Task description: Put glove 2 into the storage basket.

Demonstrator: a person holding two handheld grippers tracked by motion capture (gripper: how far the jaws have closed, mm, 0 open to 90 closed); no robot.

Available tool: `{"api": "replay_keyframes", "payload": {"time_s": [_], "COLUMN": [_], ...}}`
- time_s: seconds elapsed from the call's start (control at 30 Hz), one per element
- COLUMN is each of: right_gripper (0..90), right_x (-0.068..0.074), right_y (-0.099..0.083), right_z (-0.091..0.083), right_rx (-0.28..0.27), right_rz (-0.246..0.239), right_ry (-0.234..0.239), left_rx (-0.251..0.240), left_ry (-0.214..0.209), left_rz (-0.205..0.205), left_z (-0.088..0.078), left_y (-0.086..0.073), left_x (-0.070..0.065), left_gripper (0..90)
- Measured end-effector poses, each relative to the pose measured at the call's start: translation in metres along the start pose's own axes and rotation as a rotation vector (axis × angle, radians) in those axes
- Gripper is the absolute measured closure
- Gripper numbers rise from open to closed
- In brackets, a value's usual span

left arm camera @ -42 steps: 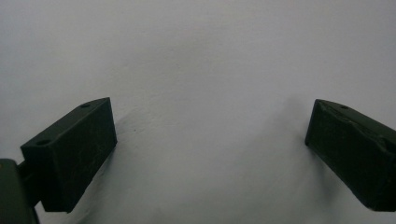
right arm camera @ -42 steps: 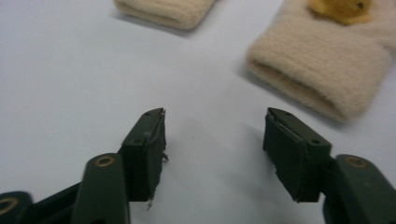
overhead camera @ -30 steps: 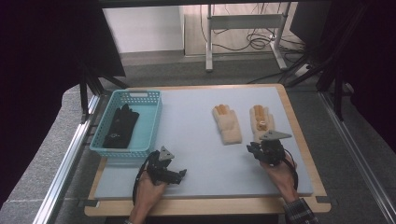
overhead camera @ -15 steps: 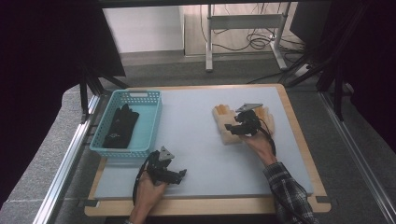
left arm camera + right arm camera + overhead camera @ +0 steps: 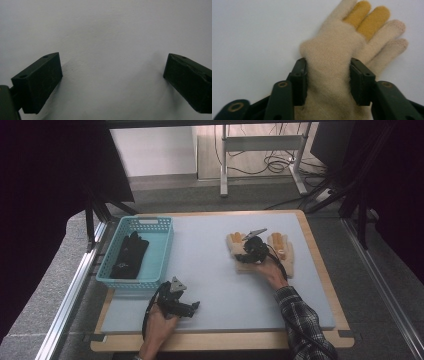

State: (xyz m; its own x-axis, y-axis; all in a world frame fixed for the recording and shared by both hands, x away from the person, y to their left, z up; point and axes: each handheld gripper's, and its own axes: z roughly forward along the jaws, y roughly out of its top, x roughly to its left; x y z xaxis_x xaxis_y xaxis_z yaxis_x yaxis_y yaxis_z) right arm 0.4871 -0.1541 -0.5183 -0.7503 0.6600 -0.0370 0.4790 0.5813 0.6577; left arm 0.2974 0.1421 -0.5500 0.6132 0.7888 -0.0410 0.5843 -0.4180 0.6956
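Two cream knitted gloves with yellow fingers lie flat on the right half of the grey mat. My right gripper (image 5: 248,251) sits on the left glove (image 5: 234,241); the other glove (image 5: 285,251) lies just beside it. In the right gripper view the jaws have just been closing, and my right gripper (image 5: 328,67) now pinches the glove (image 5: 337,45) across the palm, bunching the knit between the pads. My left gripper (image 5: 192,306) rests near the front edge with its jaws wide apart. The left gripper view has my left gripper (image 5: 112,66) over bare mat with nothing between the jaws.
A teal plastic basket (image 5: 162,245) stands at the left of the mat with black gloves (image 5: 129,255) inside. The mat lies on a wooden board (image 5: 320,265). Metal rails run along both sides, and a table frame with cables stands behind.
My right gripper travelled from the front right of the mat to the left cream glove and settled on it. The left gripper stayed where it was.
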Motion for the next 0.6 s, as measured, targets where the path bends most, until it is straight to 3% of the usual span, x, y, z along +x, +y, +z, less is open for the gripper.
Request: {"api": "replay_keyframes", "payload": {"time_s": [0.1,0.13,0.3,0.47,0.6], "right_gripper": [55.6,55.6,55.6,54.9,53.9], "right_x": [0.002,0.004,0.009,0.032,0.066], "right_y": [0.0,0.0,0.004,0.008,0.002], "right_z": [-0.002,-0.006,-0.022,-0.059,-0.082], "right_rx": [-0.003,-0.01,-0.048,-0.112,-0.136], "right_rz": [-0.005,0.014,0.021,0.066,0.076], "right_ry": [-0.009,-0.009,-0.008,0.014,0.041], "left_rx": [0.0,0.0,0.0,0.001,0.0], "left_ry": [0.0,0.0,0.0,0.0,0.001], "left_rz": [0.0,0.0,0.0,0.001,0.003], "left_z": [0.0,0.0,0.0,0.0,0.0], "left_y": [0.0,0.0,0.0,0.0,0.0], "left_x": [0.0,0.0,0.0,0.0,0.0], "left_gripper": [2.1,2.1,2.1,2.1,2.2]}}
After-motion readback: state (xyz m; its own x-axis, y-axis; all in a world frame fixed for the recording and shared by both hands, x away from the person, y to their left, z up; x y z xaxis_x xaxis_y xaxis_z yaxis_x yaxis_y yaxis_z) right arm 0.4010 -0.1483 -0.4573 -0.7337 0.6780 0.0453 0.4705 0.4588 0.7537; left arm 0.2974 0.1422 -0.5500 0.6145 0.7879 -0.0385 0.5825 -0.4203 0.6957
